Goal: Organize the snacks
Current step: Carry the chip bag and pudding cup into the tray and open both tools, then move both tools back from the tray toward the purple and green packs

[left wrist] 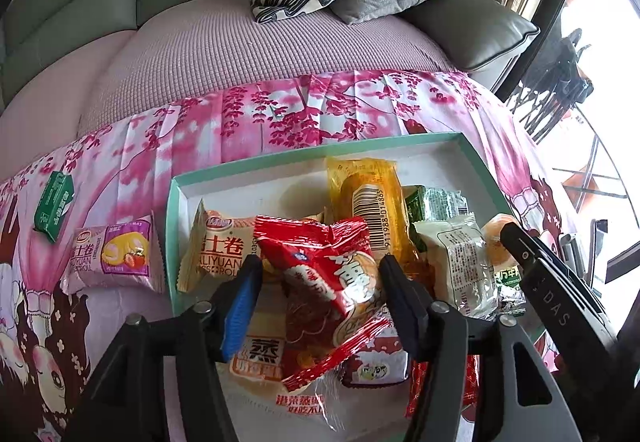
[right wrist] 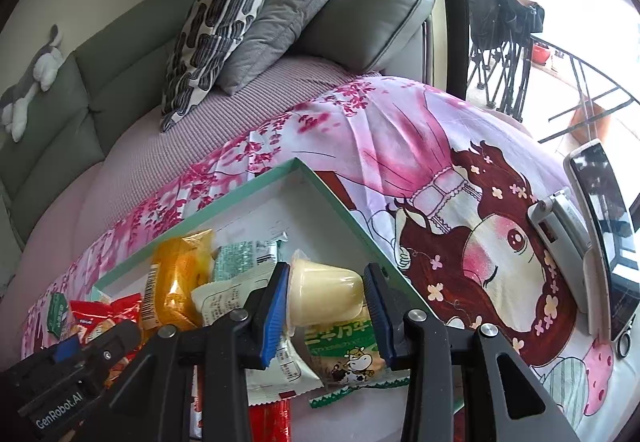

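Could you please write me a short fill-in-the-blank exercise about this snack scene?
1. The right tool grips a pale ____ cup.
2. The left tool straddles a ____ packet.
3. Most snacks lie in a tray with a ____ rim.

Missing words: jelly; red; green

I see a shallow teal-rimmed box piled with wrapped snacks: a crinkled red packet on top, a yellow barcode pack behind it, a green pack. A pale jelly cup lies on its side. A purple roll pack and a green sachet lie outside the box.
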`<state>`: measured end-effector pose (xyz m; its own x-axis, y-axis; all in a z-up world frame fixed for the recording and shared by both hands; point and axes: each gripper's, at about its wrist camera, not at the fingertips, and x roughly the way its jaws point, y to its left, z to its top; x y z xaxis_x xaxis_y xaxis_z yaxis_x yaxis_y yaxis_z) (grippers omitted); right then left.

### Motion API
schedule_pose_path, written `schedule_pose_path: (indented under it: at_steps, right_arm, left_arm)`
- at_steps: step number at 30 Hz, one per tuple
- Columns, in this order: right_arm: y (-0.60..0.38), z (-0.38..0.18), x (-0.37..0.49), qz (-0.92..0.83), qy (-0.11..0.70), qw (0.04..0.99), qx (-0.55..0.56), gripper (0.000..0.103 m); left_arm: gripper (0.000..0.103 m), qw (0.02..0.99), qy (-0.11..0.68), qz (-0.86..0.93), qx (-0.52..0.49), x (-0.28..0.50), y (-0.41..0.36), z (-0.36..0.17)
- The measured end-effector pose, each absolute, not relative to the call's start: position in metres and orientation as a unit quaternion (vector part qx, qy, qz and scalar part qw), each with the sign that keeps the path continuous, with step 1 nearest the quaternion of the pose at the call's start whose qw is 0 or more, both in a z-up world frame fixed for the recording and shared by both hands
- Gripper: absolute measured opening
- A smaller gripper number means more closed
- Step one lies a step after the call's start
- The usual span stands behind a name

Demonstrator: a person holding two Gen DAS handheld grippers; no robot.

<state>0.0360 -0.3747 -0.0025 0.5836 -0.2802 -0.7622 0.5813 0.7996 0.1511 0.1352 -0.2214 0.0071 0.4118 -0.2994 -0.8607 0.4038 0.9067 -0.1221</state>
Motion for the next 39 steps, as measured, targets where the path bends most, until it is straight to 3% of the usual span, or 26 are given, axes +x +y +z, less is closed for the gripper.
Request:
schedule_pose_path:
  at_steps: [8, 26, 34, 35, 37, 39]
  right_arm:
    - [-0.360, 0.004, 0.038, -0.239, 0.403, 0.863, 0.186, 0.047]
    - [-0.333, 0.012, 0.047, -0.212, 0.424, 0.864, 0.169, 0.049]
    - [-0.305, 0.017, 0.058, -0.179, 0.424, 0.875, 0.147, 0.060]
    - [-0.301, 0.017, 0.059, -0.174, 0.424, 0.877, 0.144, 0.062]
    - [-0.293, 0.019, 0.062, -0.166, 0.423, 0.880, 0.139, 0.067]
    - [-0.285, 0.021, 0.065, -0.157, 0.420, 0.884, 0.132, 0.073]
  left_arm:
    - [0.070, 0.854, 0.486, -0.182, 0.039, 0.131, -0.202, 0.022]
    - [0.070, 0.878, 0.472, -0.083, -0.012, 0.142, -0.141, 0.031]
    - [0.070, 0.878, 0.478, -0.028, -0.025, 0.147, -0.110, 0.021]
    - [0.072, 0.878, 0.477, -0.023, -0.024, 0.148, -0.107, 0.020]
    - [0.085, 0.879, 0.476, -0.009, -0.023, 0.149, -0.101, 0.019]
    - [0.088, 0.881, 0.473, 0.002, -0.022, 0.149, -0.095, 0.018]
